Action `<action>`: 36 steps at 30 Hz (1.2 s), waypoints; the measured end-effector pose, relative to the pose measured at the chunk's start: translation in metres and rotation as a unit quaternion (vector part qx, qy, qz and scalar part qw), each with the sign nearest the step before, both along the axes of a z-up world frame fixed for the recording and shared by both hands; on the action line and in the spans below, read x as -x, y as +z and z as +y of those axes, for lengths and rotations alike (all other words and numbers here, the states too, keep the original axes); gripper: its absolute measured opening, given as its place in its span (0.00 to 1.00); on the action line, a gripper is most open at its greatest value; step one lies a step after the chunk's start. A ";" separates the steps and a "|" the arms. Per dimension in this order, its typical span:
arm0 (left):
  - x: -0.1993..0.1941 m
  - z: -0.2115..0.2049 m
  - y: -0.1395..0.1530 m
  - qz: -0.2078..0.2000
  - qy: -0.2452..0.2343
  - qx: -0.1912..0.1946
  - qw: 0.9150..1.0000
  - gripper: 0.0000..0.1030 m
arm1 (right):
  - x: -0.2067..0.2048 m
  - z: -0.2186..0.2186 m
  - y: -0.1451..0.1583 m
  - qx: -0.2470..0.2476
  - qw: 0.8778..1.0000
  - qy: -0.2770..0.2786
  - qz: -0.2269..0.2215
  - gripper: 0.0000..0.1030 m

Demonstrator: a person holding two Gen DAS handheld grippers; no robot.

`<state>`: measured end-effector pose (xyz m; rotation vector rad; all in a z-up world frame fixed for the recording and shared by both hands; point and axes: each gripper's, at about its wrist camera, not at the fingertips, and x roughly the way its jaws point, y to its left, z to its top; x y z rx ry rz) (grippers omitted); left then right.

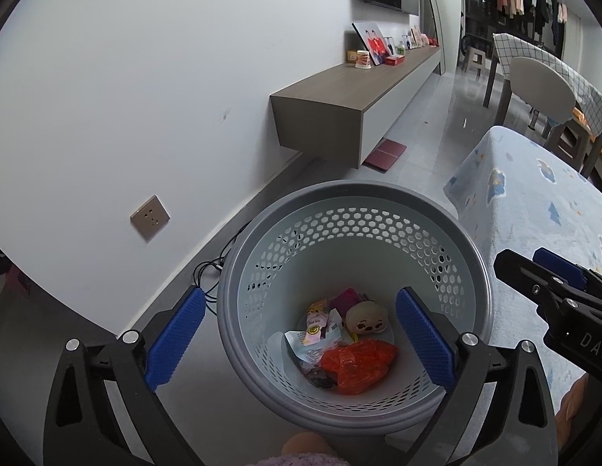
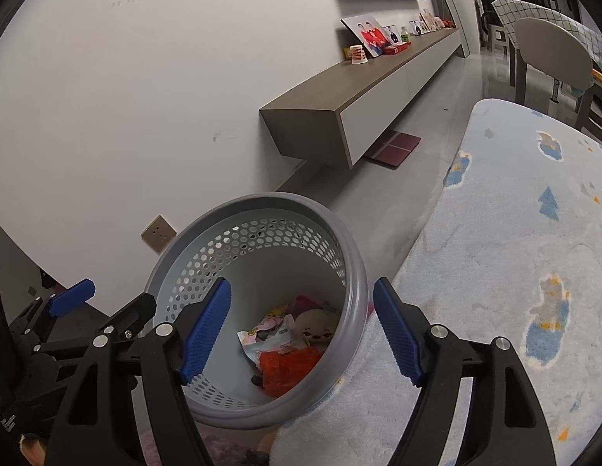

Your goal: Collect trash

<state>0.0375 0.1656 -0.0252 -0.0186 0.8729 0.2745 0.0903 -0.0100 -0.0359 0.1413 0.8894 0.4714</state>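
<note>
A grey perforated basket [image 1: 355, 190] stands on the floor beside the rug, and its rim [image 2: 262, 200] also shows in the right wrist view. At its bottom lie a red plastic bag [image 1: 357, 365], crumpled snack wrappers [image 1: 320, 330] and a small round plush face [image 1: 366, 318]. My left gripper [image 1: 301, 343] hangs open over the basket, one pad outside the left rim, nothing pressed between the pads. My right gripper [image 2: 301, 334] is open astride the basket's right rim, its pads clear of it. Each gripper shows in the other's view: the right [image 1: 530, 262], the left [image 2: 104, 301].
A pale blue patterned rug [image 1: 533, 213] lies right of the basket. A wall-hung cabinet [image 1: 339, 93] runs along the white wall, with a dark red flat mat [image 1: 386, 153] beneath it. A wall socket [image 1: 149, 217] and black cables [image 1: 211, 272] sit at left. A chair [image 1: 541, 85] stands beyond.
</note>
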 end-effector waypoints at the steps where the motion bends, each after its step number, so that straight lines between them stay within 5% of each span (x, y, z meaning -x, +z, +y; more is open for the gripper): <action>1: 0.000 0.000 0.000 0.001 0.001 0.000 1.000 0.94 | 0.000 0.000 0.000 0.000 1.000 0.000 0.000 0.71; 36: -0.008 0.006 -0.007 0.014 0.022 -0.002 1.000 0.94 | -0.001 0.002 -0.001 0.007 1.000 -0.004 0.001 0.71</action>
